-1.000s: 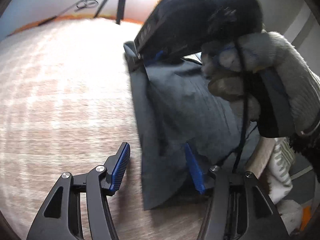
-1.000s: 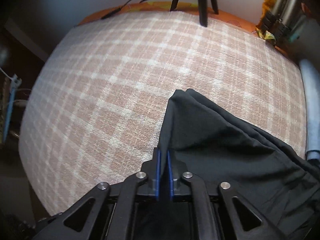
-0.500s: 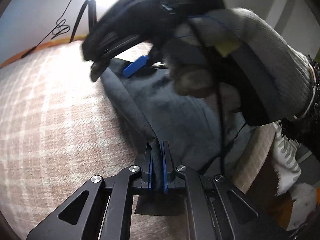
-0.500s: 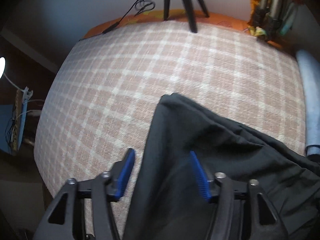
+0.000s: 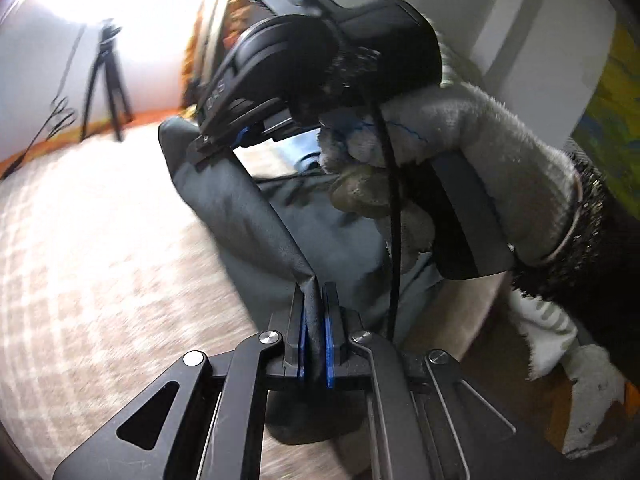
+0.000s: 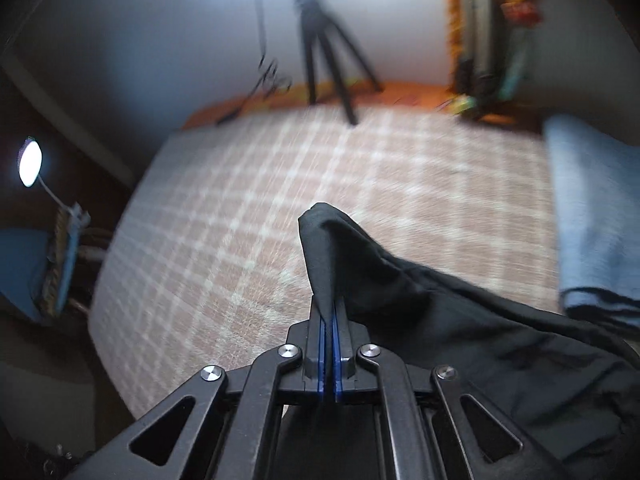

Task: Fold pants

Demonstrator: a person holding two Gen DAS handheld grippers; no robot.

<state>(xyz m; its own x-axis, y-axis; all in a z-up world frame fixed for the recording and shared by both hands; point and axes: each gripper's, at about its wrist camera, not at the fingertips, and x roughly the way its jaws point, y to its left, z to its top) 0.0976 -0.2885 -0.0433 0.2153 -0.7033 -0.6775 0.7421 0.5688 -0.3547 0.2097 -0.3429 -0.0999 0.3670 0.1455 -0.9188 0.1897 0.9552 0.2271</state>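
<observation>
Left claw (image 5: 314, 320) clamped on dark pants (image 5: 256, 216); right claw (image 6: 329, 344) just closed, pinching pants.

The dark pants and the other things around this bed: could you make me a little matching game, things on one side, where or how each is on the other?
Things:
1. dark fabric pants
2. black tripod
3. light blue folded cloth
4. pink checked bedcover

Places or states:
A. lies at the right edge of the bed
B. spread flat under everything
C. pinched by both grippers
D. stands at the far edge by the wall

Pairs: 1-C, 2-D, 3-A, 4-B
</observation>
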